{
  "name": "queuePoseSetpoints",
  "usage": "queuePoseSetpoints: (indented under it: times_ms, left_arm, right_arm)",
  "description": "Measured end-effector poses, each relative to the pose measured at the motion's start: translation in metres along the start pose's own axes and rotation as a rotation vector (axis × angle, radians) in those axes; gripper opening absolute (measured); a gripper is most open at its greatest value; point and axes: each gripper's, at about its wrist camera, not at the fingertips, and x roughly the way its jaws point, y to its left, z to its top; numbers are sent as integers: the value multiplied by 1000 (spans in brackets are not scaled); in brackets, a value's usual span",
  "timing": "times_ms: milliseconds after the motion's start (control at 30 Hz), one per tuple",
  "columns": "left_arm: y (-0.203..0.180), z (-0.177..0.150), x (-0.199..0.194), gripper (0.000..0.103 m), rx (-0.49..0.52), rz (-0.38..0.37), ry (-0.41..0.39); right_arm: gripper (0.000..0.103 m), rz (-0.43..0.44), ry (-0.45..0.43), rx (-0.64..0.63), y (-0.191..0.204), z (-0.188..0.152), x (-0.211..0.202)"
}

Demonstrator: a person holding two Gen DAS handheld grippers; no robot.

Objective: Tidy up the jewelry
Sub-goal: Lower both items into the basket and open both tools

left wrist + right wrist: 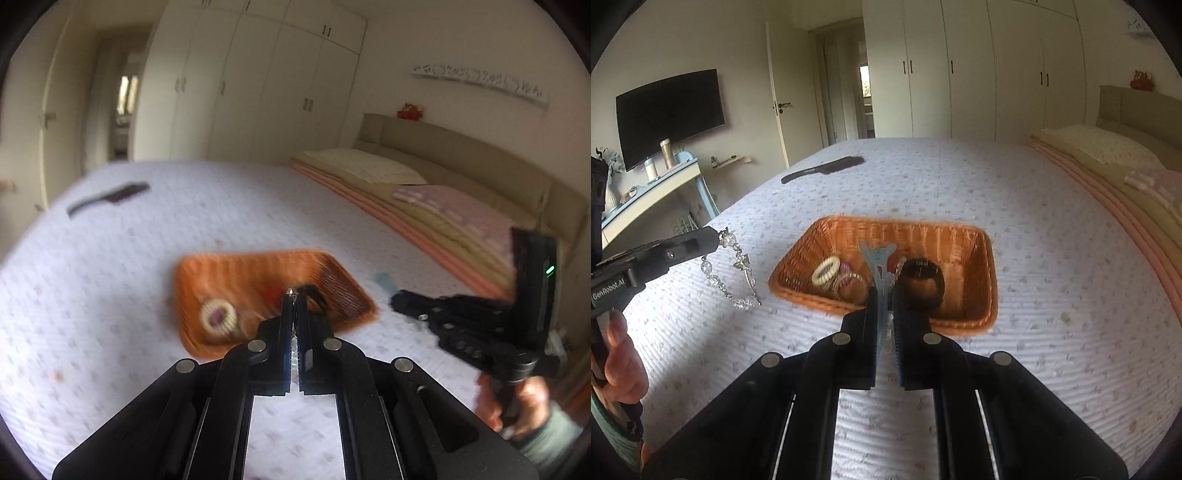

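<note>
An orange wicker basket [960, 236] sits on the bed and holds hair ties [826, 275], a dark scrunchie [923, 282] and other small pieces. The basket also shows in the left wrist view [207, 277], blurred. My left gripper [293, 295] is shut on a crystal necklace [731, 269], which hangs from its tips left of the basket. My right gripper [886, 291] is shut on a light blue hair clip [879, 258], held just over the basket's near edge. The right gripper also shows in the left wrist view [400, 301].
A dark hairbrush [823, 169] lies far back on the white patterned bedspread [1052, 295]. Pillows and folded blankets [1108, 177] lie along the right. A desk [657, 184] with bottles and a wall TV stand at the left.
</note>
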Motion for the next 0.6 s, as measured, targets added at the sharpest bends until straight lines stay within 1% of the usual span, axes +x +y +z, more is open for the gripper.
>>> queuePoseSetpoints:
  times_ms: [33,133,267,433,600]
  left_arm:
    - [0,5,9,0,9,17,5]
    - [7,17,45,0,6,28,31]
    - [13,18,80,0,18,52,41]
    - [26,5,121,0,59,95,87]
    - [46,-6,144,0,-10,60,111]
  right_arm:
    - [6,-18,10,0,-2,9,8]
    - [6,13,47,20,-6,32,38]
    - [6,47,88,43,-8,49,84]
    - [6,80,95,55,-11,48,124]
    - [6,90,134,93,-15,36,158]
